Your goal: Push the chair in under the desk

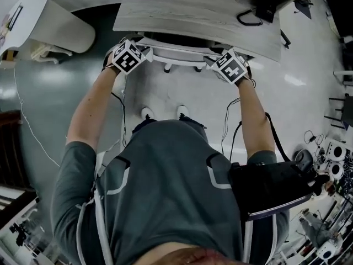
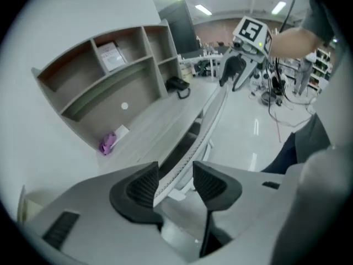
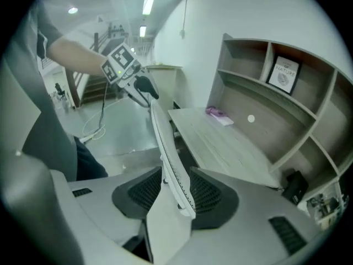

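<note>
— Any print to read here?
— Just 1 framed card (image 3: 285,73), upper compartment of the far shelf (image 3: 287,139) over the counter (image 3: 231,148): capitals above a round emblem, too small to read.
— Anything else?
— Left cube (image 1: 128,57) and right cube (image 1: 231,66) bear square black-and-white markers.

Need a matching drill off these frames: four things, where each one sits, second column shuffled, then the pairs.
A chair back
B card
C black device
D white table

1 in a shelf compartment
2 left of the desk, head view
3 at the desk's front edge
4 on the desk, right end in head view

Pairs: A-3, B-1, C-4, D-2
</note>
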Tool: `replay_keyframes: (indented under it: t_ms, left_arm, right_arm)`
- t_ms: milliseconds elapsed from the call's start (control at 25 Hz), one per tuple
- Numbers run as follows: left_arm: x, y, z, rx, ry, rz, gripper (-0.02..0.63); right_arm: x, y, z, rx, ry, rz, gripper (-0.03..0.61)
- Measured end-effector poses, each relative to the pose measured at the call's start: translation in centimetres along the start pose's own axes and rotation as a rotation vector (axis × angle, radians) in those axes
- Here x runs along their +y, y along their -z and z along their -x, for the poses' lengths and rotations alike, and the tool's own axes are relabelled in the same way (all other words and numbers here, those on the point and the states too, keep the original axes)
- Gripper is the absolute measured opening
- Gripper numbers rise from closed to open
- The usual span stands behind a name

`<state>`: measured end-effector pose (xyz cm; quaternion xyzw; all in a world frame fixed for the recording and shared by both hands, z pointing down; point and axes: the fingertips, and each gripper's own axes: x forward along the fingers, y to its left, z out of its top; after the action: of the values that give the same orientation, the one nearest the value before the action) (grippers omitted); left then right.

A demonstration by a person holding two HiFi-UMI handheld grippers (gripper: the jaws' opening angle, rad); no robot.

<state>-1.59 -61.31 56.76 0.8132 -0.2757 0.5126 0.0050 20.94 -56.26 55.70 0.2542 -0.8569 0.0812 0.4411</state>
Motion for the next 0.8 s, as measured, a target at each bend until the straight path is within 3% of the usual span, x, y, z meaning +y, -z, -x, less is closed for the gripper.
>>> replay_keyframes:
  t_ms: [200, 280, 320, 600, 680, 800]
  left_arm:
    - [1.7, -1.9, 6.4, -0.231, -0.044, 0.119, 0.172]
    - [1.1, -2.5, 8.9, -0.310, -0.039, 0.162, 0.083]
    - [1.0, -2.7, 10.2, -0.345, -0.044, 0.174, 0.080]
    - [3.9, -5.3, 19.5, -0.629, -0.156, 0.362, 0.015]
    - [5.0, -5.8, 21.9, -0.685, -0.176, 0.397, 0.009]
    - [6.8, -6.1, 24.7, -0.709, -0.237, 0.382, 0.009]
  right_arm:
    - [-0.5, -5.5, 4.4, -0.224, 0.065, -0.194, 0.176]
    - [0.4, -7.5, 6.5, -0.309, 0.079, -0.247, 0.121]
    - [0.8, -8.4, 7.5, -0.347, 0.093, -0.259, 0.096]
    - [0.2, -13.6, 14.9, -0.617, 0.271, -0.434, 0.060]
    - [0.1, -14.6, 16.4, -0.655, 0.316, -0.447, 0.051]
    - [0.2, -16.4, 18.2, -0.694, 0.366, -0.435, 0.041]
